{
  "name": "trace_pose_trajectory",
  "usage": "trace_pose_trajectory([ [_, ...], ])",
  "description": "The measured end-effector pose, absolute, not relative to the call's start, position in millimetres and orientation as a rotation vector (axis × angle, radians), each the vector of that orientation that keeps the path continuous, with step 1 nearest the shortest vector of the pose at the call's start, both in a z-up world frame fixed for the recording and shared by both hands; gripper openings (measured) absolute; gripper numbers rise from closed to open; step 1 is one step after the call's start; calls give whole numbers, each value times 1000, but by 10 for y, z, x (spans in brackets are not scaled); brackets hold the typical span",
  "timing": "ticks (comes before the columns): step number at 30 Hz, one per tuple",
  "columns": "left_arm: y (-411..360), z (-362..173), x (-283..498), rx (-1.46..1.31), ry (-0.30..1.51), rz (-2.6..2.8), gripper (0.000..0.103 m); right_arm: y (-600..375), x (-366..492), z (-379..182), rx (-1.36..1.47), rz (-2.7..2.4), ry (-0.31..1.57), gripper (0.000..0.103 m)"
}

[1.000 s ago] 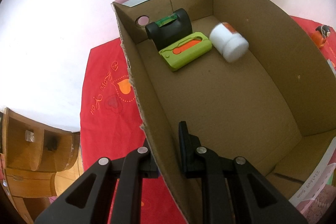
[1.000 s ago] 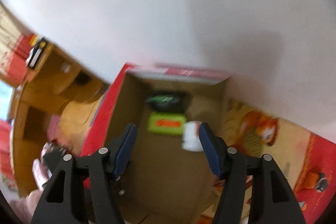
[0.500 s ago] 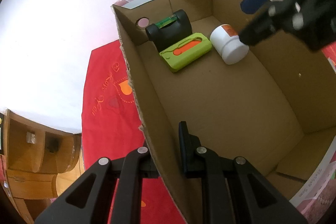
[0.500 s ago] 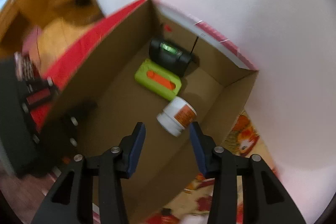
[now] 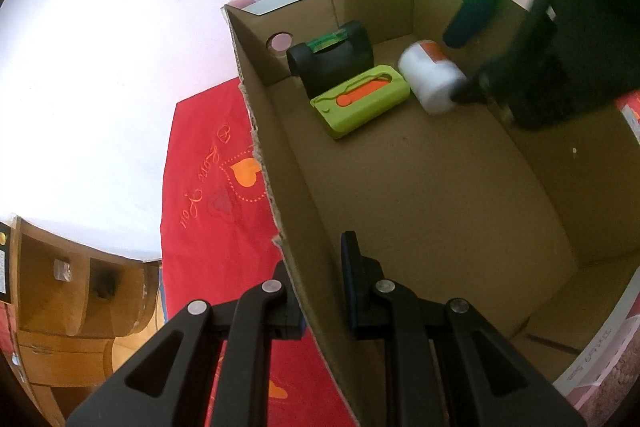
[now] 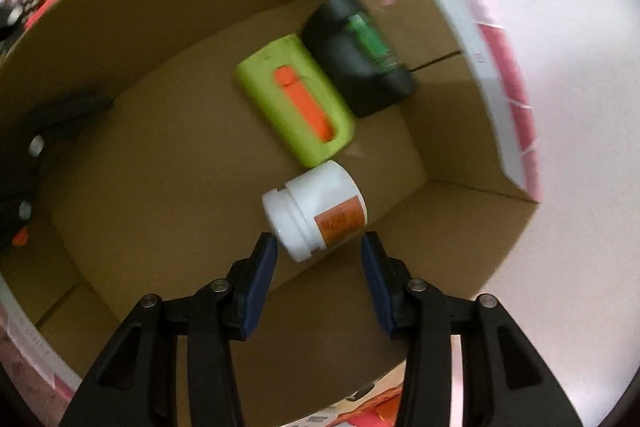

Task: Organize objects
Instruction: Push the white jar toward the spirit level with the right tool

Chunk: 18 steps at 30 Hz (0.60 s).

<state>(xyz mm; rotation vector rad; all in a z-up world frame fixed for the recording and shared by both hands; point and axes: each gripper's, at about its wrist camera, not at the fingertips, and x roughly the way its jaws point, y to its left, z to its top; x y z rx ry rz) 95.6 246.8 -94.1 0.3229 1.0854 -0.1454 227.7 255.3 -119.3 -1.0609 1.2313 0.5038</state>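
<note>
A home, by the look of it: a red cloth printed with hearts and cursive lettering covers the surface, a wooden cabinet with open cubbies stands at lower left, beside a plain white wall.
</note>
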Motion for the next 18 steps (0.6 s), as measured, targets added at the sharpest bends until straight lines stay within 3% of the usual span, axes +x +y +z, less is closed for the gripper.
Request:
trace_pose_trajectory([
  [16,2419,-898,909,319,1082,-148,15,2443,2936,-606,-929,317,1016,34],
  [18,2432,-903,910,318,1081,-151,15,2493,2930,-601,-972,284,980,29],
])
